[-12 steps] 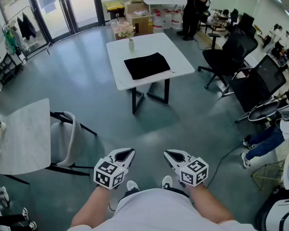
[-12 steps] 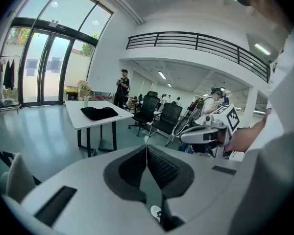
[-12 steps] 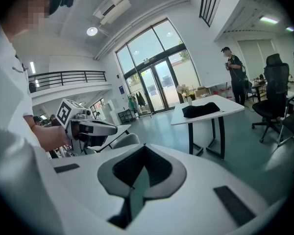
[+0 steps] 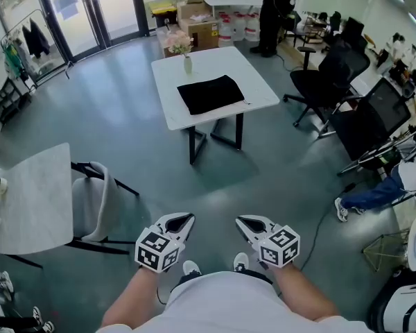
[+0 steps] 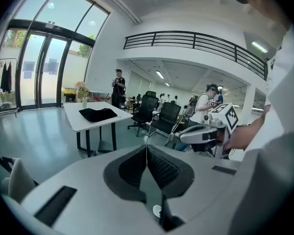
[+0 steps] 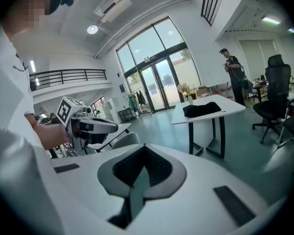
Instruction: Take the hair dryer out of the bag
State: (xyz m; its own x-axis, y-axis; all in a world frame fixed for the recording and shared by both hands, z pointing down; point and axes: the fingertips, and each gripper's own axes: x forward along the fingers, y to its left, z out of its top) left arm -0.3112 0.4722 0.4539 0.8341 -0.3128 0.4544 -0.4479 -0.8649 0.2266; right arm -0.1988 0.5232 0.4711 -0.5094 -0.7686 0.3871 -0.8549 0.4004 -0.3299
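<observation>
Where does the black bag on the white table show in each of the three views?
Head view: the black bag lies upper centre, on the white table.
Left gripper view: the bag sits left of centre, far off.
Right gripper view: the bag sits right of centre.
Shared landmark: the flower vase on the same table, beyond the bag in every view.

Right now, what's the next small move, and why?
Probably step forward toward the white table. The black bag lies on it, well ahead and out of reach from here. The left tool and right tool are both shut and empty, so there is nothing to grasp until the person gets closer.
</observation>
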